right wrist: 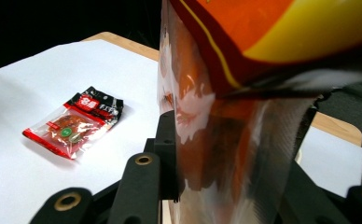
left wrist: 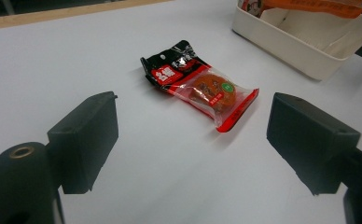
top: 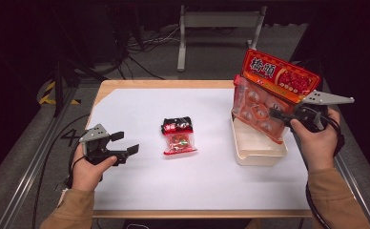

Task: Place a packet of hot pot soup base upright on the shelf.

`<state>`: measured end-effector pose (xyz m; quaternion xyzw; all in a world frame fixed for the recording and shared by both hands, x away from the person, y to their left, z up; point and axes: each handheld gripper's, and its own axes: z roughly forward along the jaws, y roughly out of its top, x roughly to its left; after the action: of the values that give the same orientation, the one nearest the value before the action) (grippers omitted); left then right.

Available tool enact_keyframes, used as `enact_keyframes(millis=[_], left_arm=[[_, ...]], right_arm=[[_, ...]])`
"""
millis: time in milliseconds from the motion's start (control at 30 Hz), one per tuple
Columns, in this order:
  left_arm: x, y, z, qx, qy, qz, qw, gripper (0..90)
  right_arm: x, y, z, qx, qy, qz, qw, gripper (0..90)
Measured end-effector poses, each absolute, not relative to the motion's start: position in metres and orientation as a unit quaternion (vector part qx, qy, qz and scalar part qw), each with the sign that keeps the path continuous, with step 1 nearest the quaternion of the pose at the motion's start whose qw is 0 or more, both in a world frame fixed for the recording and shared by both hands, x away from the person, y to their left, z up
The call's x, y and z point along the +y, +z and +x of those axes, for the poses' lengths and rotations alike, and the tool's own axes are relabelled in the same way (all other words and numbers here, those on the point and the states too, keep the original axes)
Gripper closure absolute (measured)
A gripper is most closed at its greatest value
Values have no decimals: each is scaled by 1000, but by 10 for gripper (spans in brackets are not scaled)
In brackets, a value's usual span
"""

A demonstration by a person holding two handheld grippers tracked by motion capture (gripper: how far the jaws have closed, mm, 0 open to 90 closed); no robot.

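Snack bag (top: 270,93), large, with a red and orange printed header over a clear body showing round pieces, stands tilted with its lower end inside the cream tray (top: 259,153) near the desk's (top: 140,186) right edge. Right tool (top: 281,114) pinches the bag's clear side. Left tool (top: 126,143) rests spread and empty at the left of the white desk. Between them lies a small red and black packet (top: 178,135), flat, with open white surface all around it.
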<state>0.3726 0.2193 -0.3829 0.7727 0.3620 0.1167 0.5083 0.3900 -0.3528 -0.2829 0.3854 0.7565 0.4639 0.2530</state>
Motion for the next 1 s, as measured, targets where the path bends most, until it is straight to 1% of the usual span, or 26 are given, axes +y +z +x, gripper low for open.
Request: enact_keyframes(millis=[233,433,667,1000], left_arm=[[220,-383,373,361,116,774,506,179],[220,-384,373,363,115,774,506,179],[221,-384,373,364,113,774,507,178],[220,-385,373,367,110,773,506,178]], right_arm=[[-355,-287,390,752,458,392,267,703],[-353,-291,390,754,455,391,267,703],[-355,-298,390,756,455,392,258,703],[-358,-323,392,758,453,400,246,703]])
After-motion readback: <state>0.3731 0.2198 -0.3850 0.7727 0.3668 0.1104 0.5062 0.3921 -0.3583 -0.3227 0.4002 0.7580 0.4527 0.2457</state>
